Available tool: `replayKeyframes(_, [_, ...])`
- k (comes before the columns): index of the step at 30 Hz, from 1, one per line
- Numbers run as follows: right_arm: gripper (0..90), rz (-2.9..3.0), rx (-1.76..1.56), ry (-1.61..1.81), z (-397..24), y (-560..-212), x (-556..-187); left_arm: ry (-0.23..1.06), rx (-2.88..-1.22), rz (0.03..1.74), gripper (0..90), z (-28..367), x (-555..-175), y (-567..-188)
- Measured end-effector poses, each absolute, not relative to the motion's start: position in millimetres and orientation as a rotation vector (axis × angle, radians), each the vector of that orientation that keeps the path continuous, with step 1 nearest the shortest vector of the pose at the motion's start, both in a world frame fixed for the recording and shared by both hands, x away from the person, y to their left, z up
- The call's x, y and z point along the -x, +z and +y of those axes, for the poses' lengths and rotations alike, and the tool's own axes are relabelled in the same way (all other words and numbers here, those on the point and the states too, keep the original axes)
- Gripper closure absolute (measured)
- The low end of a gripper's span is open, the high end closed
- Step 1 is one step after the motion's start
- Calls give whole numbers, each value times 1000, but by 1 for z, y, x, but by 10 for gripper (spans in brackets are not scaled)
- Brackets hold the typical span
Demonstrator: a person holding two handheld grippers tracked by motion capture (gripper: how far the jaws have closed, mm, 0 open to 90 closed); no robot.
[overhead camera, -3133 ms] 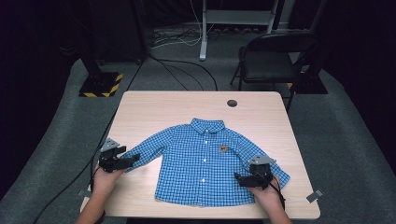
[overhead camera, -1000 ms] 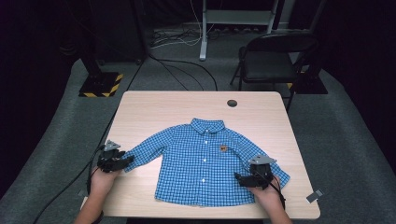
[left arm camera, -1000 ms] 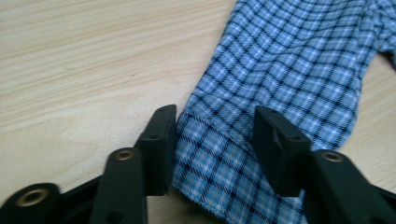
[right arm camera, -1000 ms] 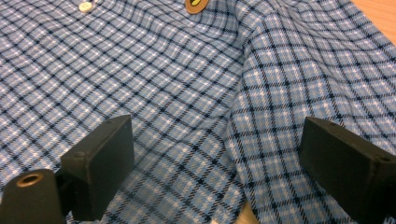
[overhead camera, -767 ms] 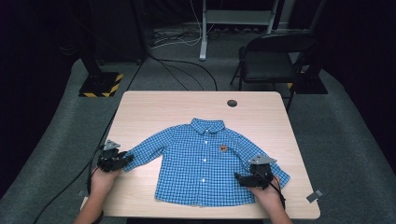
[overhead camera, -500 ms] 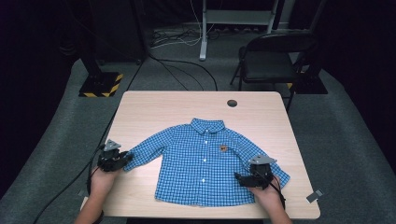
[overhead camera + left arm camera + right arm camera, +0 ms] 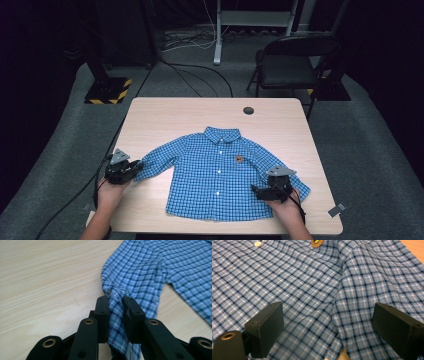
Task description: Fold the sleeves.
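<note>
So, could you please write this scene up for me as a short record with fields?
Garment: blue checked shirt, lying flat, front up, buttoned
Surface: wooden table
Left gripper: jaws have just been closing, now pinching the sleeve cuff
Right gripper: open, over the shirt's other side
Background: folding chair

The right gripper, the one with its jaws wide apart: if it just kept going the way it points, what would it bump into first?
Most likely the blue checked shirt. The right gripper hangs open just over the cloth where sleeve meets body, so its jaws would probably press into fabric almost at once, with the table beneath.
</note>
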State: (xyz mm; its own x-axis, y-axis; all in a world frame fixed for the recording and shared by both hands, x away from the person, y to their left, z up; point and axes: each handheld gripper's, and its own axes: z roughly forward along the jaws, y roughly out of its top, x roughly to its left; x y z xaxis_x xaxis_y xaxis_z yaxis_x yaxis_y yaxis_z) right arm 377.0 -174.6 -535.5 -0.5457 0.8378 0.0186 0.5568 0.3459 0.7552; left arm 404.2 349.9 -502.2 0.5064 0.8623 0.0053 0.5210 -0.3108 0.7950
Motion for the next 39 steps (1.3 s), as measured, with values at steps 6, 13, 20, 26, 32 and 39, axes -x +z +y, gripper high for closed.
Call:
replayKeyframes(6, [95, 2242, -1227, 1035, -174, -536, -377, 546, -1991, 1061, 753, 340, -402, -497])
replayKeyframes(13, [95, 2242, -1222, 1029, -174, -536, -377, 533, -2034, 967, 756, 319, -400, -491])
replayKeyframes(20, [95, 2242, -1223, 1029, -174, -536, -377, 504, -2078, 865, 757, 293, -395, -488])
replayKeyframes(26, [95, 2242, -1221, 1026, -174, -536, -377, 482, -2107, 800, 756, 277, -391, -487])
replayKeyframes(32, [95, 2242, -1221, 1025, -174, -536, -377, 457, -2117, 760, 756, 267, -389, -487])
replayKeyframes(39, [95, 2243, -1217, 1018, -173, -536, -377, 446, -2133, 700, 756, 255, -385, -482])
